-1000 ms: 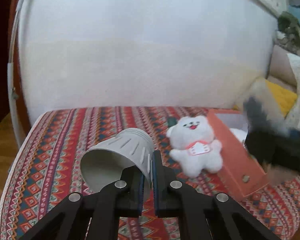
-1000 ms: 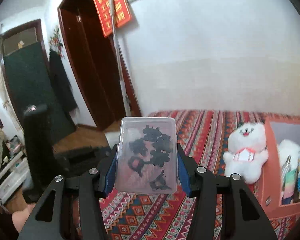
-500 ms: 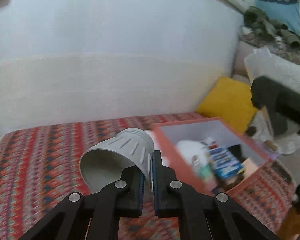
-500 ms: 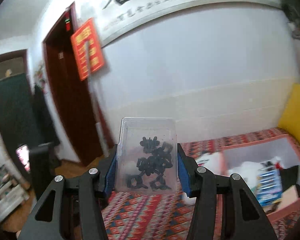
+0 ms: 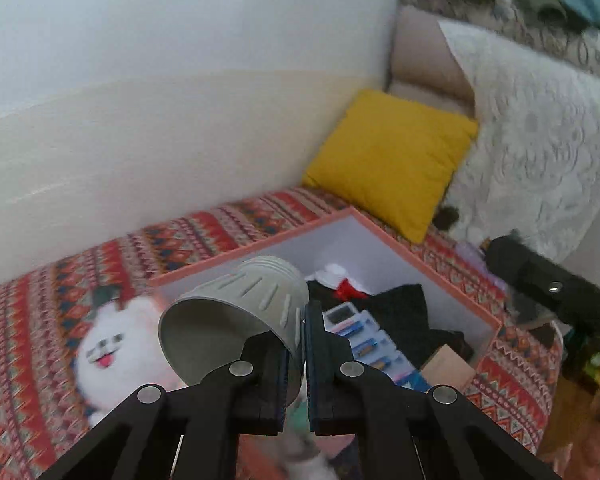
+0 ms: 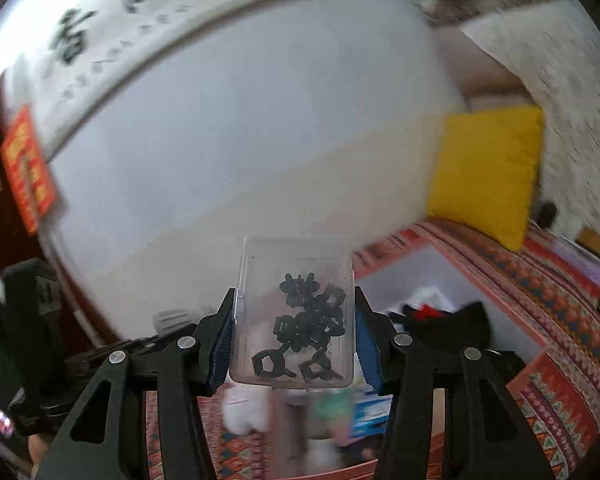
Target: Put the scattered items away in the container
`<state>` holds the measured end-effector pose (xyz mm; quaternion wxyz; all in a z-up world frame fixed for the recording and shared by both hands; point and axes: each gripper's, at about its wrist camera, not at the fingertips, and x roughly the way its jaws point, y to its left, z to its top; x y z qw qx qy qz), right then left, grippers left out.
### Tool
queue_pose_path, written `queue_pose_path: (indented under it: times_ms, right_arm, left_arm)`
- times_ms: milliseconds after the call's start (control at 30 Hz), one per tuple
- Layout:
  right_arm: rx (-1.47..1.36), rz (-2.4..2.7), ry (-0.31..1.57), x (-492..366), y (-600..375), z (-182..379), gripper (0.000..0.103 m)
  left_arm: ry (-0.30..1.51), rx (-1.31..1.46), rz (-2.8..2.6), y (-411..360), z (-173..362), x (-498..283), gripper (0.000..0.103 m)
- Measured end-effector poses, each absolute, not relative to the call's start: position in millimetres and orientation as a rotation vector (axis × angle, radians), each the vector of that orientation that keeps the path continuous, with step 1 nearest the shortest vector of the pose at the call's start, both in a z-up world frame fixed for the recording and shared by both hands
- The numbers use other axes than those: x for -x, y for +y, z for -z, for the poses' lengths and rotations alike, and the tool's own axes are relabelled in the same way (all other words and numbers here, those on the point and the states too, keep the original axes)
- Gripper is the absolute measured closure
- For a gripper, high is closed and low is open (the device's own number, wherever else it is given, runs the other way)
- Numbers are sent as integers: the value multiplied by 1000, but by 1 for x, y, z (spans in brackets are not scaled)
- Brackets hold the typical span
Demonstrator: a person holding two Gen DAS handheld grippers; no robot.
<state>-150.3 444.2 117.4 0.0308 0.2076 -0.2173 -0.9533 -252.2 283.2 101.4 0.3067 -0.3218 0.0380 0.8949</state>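
The orange box [image 5: 384, 236] on the patterned bed cover [image 5: 32, 328] already holds some things. The left gripper [image 5: 303, 344] pinches a grey cup [image 5: 236, 316] above it. The right gripper [image 6: 294, 344] squeezes a clear case of black clips [image 6: 296, 312]. A white plush bear [image 5: 112, 352] lies beside the box's left edge.

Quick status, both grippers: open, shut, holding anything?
Left gripper: shut on the grey cup, pinching its wall.
Right gripper: shut on the clear plastic box of black clips.
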Motion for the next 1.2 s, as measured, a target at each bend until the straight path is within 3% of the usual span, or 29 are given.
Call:
queue_pose_path:
  times_ms: [67,133,167,200,233,300,500,767,1200]
  right_arm:
    - [-687,2943,-732,169,468,-103,48]
    - [-712,2944,-759,187,482,-90,47]
    - [-720,2950,-754,196,487,-84,47]
    - [-746,2968,-750,203,491,-79,39]
    - [-791,3001,-751,209,493,-76,26]
    - [-826,3049,-765,214,496,-73,17]
    - [-769,3012,-807,203,503,-77,17]
    - [-837,2989,-641,196,444,-83,16]
    - [-800,2822,-427,173,333,-91,15]
  left_arm:
    - [112,880,-2340,305,-95,267,94]
    - [84,943,-2312,318,-86,283,47]
    - [53,953,-2309,318,-83,286,33]
    - [19,960,-2308,316,-82,288,30]
    - [10,959,-2308,314,-81,288,30]
    - [29,948,-2339,307,-80,284,30]
    - [141,811,-2545,286,-87,255,30]
    - [218,703,-2749,234,-107,200,28]
    - [156,748,-2862,112,-105,153,21]
